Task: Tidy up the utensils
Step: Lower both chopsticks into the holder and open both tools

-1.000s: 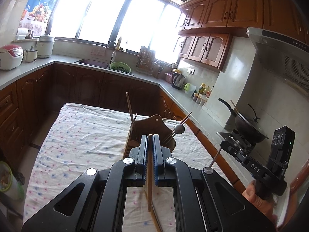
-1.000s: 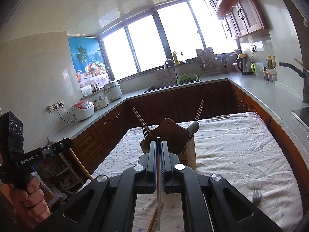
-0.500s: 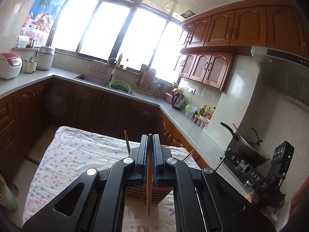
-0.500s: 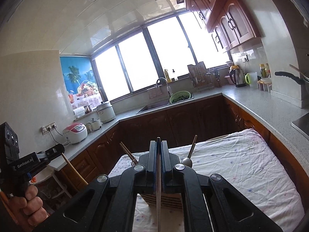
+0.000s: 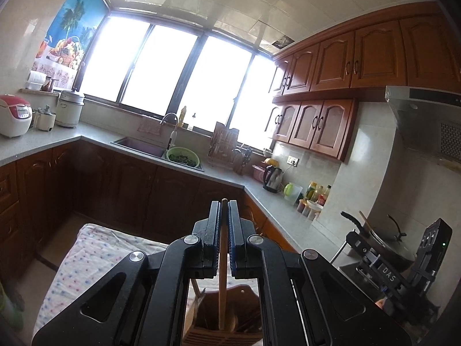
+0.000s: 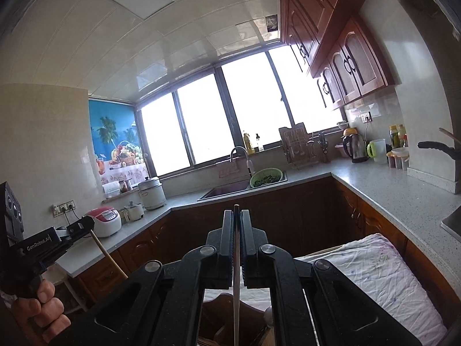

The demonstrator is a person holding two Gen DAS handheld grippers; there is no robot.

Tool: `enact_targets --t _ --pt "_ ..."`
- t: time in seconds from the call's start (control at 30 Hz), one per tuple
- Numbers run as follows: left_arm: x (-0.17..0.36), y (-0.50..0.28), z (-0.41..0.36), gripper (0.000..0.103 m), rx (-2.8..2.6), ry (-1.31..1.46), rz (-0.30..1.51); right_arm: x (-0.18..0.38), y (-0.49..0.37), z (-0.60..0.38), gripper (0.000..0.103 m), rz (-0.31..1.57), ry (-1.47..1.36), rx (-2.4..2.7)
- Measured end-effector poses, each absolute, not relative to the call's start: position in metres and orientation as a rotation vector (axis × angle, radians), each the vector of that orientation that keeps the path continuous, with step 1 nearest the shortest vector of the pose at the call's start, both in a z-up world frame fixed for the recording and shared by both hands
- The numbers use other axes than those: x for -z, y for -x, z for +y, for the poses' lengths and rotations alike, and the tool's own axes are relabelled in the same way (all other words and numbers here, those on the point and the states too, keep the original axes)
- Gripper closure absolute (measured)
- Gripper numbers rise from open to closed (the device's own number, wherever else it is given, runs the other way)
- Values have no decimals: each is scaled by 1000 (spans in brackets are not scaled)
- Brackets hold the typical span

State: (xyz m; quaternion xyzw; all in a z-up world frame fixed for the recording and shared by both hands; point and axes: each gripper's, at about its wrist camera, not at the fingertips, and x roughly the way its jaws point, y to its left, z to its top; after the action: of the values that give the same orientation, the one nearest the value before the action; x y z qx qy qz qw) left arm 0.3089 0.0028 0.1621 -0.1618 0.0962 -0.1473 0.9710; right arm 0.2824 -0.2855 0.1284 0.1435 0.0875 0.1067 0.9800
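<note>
**Two chopsticks held upright over the wooden holder**

The kitchen wraps round on three sides: dark wood cabinets, a grey counter [image 5: 288, 216], a bright window behind the sink [image 5: 138, 145]. A green colander [image 5: 183, 158] sits at the sink's edge, a kettle [image 5: 272, 177] and a row of bottles further along, a rice cooker [image 5: 13, 118] at the far left corner. To the right a wok [image 5: 386, 245] with a long black handle stands on the stove, close behind the other tool.

Low in both views lies the table with a dotted cloth [image 5: 86, 256], and on it the wooden utensil holder [image 5: 224, 317], already stuffed with handles that crowd its slots.

The left gripper [image 5: 223, 204] has its jaws pinched tight on a wooden chopstick [image 5: 222, 274]. The stick runs straight along the fingers, top end just past the fingertips, lower end reaching down into the holder's mouth.

The right gripper [image 6: 236, 214] is likewise clamped narrow on a thin pale chopstick [image 6: 236, 302], long axis near vertical in its view, lower end dropping toward the holder [image 6: 227, 311]; whether it touches I cannot tell. A spoon [image 6: 269, 312] pokes up just beside it.

From the right view, a hand [image 6: 43, 308] grips the left tool's handle, its stick slanting down and to the right
</note>
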Motion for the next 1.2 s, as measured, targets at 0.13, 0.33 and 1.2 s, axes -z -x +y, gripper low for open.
enact_targets --t 0.13,0.33,1.2 --pt "-143 -327 0 99 286 336 230 -116 -294 -280 99 184 -270 -208" --pt "-111 -344 -4 99 269 355 284 -88 -305 -278 99 215 -278 -185" --pt "-58 -359 -14 99 232 360 422 -23 -311 -294 99 326 -399 -127"
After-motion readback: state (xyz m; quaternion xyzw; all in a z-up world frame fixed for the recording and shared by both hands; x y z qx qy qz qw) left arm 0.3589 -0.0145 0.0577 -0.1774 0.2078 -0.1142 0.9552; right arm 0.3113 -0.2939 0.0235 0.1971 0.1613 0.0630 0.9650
